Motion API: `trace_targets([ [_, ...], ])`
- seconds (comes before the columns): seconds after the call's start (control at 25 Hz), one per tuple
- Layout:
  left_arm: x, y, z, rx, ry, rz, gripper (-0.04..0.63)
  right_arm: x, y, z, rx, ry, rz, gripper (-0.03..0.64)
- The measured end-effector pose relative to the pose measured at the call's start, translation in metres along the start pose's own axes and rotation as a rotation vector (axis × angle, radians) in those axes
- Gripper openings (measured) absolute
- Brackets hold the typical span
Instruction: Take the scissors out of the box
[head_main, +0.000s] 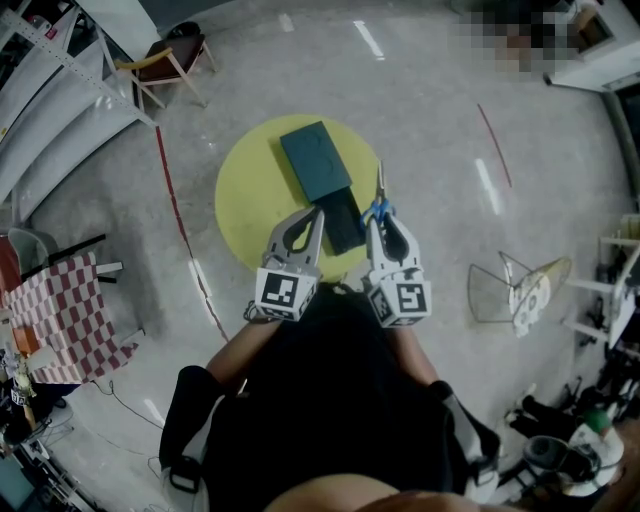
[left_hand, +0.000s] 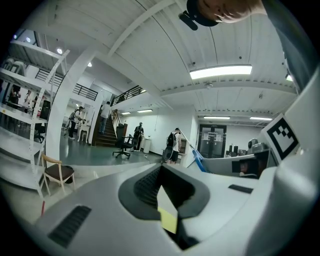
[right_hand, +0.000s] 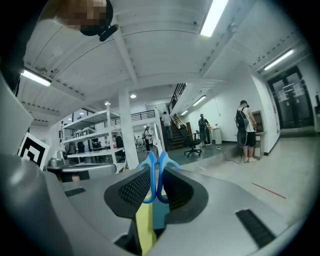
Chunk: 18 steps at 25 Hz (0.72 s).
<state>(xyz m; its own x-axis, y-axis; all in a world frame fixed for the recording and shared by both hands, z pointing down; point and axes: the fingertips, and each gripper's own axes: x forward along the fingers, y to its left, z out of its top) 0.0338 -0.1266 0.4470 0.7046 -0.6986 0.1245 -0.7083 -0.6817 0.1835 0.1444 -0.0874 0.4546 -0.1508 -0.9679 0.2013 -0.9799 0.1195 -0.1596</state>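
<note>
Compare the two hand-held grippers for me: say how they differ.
The right hand-held gripper is shut on the blue handles of the scissors; the left hand-held gripper is shut on nothing. In the head view, the left tips reach the dark box; the right tips sit beside it. Both reach over the yellow table.

head view steeply down; gripper views level

A round yellow tabletop (head_main: 250, 205) stands on the pale floor (head_main: 430, 150), with a red line (head_main: 180, 225) running past its left side. A wooden chair (head_main: 165, 62) stands beyond it to the left, and a red-and-white checked cloth (head_main: 80, 320) lies far left.
</note>
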Motion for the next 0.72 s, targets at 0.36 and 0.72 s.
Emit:
trace_targets([
  [0.36, 0.0071, 0.0008, -0.0007, 0.057, 0.007, -0.010, -0.006, 0.0043, -0.0030, 0.0008, -0.001, 0.014, 0.001, 0.083],
  [0.72, 0.0078, -0.0018, 0.0027, 0.022, -0.001, 0.001, -0.006, 0.0036, -0.0032, -0.0018, 0.002, 0.007, 0.015, 0.083],
])
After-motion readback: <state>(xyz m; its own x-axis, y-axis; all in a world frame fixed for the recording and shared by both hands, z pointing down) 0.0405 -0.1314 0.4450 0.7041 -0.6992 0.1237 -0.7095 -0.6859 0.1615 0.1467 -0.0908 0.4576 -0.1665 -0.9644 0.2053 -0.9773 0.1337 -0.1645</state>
